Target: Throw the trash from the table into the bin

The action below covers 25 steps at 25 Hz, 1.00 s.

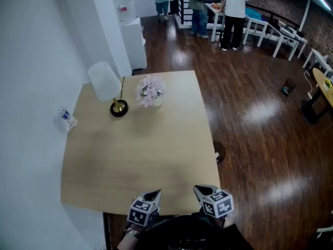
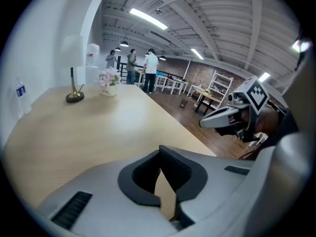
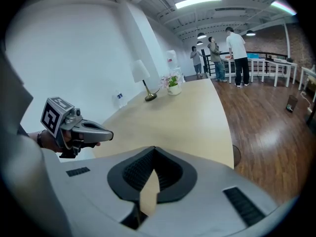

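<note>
My left gripper (image 1: 152, 195) and right gripper (image 1: 201, 191) hang side by side, tipped downward at the near edge of the table (image 1: 135, 160), both pairs of jaws pressed together on nothing; one bottle (image 1: 64, 114) stands far ahead to my left, seemingly upright, long axis vertical; beyond it are one lamp (image 1: 106, 82), one flower pot (image 1: 151, 91) and three people (image 1: 233, 9).

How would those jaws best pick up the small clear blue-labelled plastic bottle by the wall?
Probably round the labelled middle of the small clear plastic bottle, coming level from the open side of the pale wooden table: it seems to stand upright at the table's edge, with the white wall close behind.
</note>
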{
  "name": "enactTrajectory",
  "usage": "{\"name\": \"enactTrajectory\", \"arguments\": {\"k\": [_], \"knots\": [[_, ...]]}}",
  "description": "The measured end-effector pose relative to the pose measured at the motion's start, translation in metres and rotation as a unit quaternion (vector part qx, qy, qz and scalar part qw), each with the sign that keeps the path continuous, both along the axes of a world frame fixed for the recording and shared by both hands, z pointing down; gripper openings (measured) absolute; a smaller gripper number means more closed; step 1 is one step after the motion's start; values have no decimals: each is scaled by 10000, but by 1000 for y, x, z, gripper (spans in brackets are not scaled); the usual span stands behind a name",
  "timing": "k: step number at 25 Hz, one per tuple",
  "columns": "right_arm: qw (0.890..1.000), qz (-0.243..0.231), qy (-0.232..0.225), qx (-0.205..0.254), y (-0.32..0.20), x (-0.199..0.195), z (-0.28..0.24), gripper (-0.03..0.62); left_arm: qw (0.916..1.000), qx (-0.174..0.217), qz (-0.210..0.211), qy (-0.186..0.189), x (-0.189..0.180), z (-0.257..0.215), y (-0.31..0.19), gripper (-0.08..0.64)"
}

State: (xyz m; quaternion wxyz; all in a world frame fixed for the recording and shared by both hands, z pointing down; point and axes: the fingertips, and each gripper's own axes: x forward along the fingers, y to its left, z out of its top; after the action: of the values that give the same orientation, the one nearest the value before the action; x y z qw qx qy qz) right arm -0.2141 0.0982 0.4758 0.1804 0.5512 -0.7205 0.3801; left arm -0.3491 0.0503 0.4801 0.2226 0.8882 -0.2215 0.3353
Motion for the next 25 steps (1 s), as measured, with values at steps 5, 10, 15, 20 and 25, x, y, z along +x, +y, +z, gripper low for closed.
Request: {"name": "enactTrajectory", "arguments": {"k": [5, 10, 15, 20, 25], "knots": [[9998, -14, 186, -32, -7, -3, -2, 2, 9998, 32, -109, 159, -8, -6, -7, 5], [9998, -15, 208, -21, -12, -2, -4, 2, 9999, -13, -102, 112, -10, -6, -9, 5], [9997, -42, 230, -25, -15, 6, -6, 2, 9998, 36, -152, 133, -5, -5, -13, 5], [9998, -77, 185, -48, -10, 8, -3, 2, 9998, 38, -166, 103, -1, -3, -12, 5], [9998, -112, 167, -79, -9, 14, -1, 2, 9997, 56, -202, 98, 6, -6, -12, 5]]}}
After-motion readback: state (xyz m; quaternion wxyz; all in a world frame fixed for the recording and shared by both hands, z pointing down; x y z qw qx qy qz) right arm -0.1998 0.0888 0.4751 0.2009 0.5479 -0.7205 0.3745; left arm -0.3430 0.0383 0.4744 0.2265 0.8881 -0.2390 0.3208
